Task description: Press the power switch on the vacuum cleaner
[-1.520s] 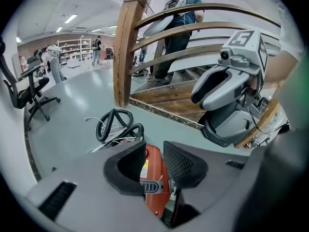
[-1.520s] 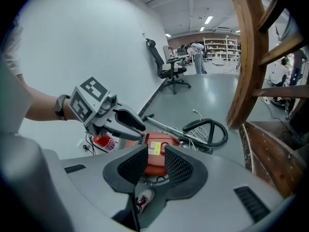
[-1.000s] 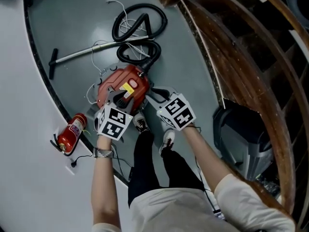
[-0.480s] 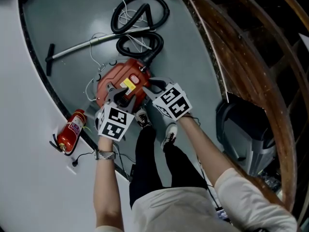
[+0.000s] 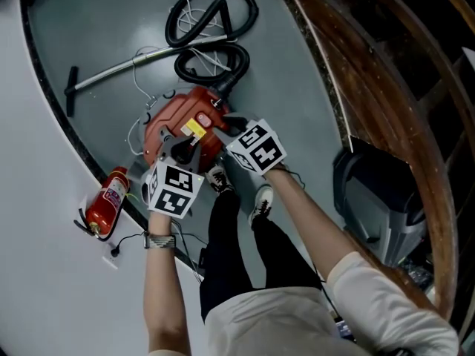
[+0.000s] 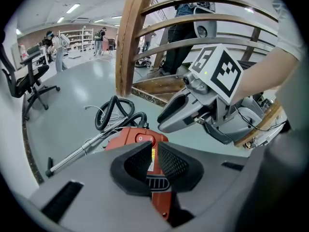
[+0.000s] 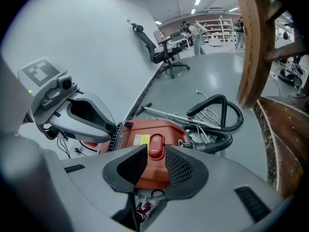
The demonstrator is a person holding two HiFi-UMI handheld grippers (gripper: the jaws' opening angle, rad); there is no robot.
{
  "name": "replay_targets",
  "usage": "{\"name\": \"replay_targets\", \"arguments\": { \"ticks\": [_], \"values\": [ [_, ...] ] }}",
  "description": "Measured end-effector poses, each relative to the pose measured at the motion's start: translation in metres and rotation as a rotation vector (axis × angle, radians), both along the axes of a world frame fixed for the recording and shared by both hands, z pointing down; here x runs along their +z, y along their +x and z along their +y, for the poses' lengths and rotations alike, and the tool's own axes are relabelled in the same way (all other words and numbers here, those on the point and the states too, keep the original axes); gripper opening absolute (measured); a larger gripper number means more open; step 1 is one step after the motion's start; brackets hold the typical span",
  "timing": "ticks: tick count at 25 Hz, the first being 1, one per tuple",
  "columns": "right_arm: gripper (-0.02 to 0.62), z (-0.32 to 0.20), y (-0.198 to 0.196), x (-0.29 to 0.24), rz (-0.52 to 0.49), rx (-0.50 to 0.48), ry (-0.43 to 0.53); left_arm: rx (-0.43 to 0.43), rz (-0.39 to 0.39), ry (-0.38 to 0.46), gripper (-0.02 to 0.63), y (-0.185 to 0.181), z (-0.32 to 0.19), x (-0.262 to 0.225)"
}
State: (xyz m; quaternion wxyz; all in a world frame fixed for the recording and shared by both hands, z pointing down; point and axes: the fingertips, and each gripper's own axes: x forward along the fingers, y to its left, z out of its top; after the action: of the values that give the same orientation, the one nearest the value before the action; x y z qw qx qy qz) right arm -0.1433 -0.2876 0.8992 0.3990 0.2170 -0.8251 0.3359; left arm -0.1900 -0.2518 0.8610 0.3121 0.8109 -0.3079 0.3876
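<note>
Grippers hang side by side just above the red canister vacuum cleaner (image 5: 182, 124), which sits on the grey floor (image 5: 111, 21) right in front of the person's shoes (image 5: 217, 178). The left gripper (image 6: 151, 149) has just been closing its jaws. Only a narrow slit remains between them, and they clamp nothing; the vacuum's red body shows through the gap. The right gripper (image 7: 155, 153) has its jaws moderately apart and empty, and the oval red power switch (image 7: 155, 145) on top of the vacuum is framed between them, beyond the tips. A black hose (image 7: 215, 143) coils behind the machine beside a metal wand (image 5: 126, 69). A fire extinguisher (image 5: 104, 202) lies by the wall.
</note>
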Motion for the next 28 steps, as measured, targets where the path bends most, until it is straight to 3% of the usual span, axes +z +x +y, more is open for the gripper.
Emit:
{"name": "replay_targets", "arguments": {
  "ticks": [7, 28],
  "values": [
    [0.117, -0.001, -0.001, 0.016, -0.011, 0.065, -0.058, -0.024, 0.004, 0.005, 0.002, -0.005, 0.001, 0.005],
    [0.132, -0.002, -0.007, 0.045, -0.024, 0.161, -0.165, -0.023, 0.003, -0.023, 0.000, -0.004, 0.008, 0.009]
  ]
}}
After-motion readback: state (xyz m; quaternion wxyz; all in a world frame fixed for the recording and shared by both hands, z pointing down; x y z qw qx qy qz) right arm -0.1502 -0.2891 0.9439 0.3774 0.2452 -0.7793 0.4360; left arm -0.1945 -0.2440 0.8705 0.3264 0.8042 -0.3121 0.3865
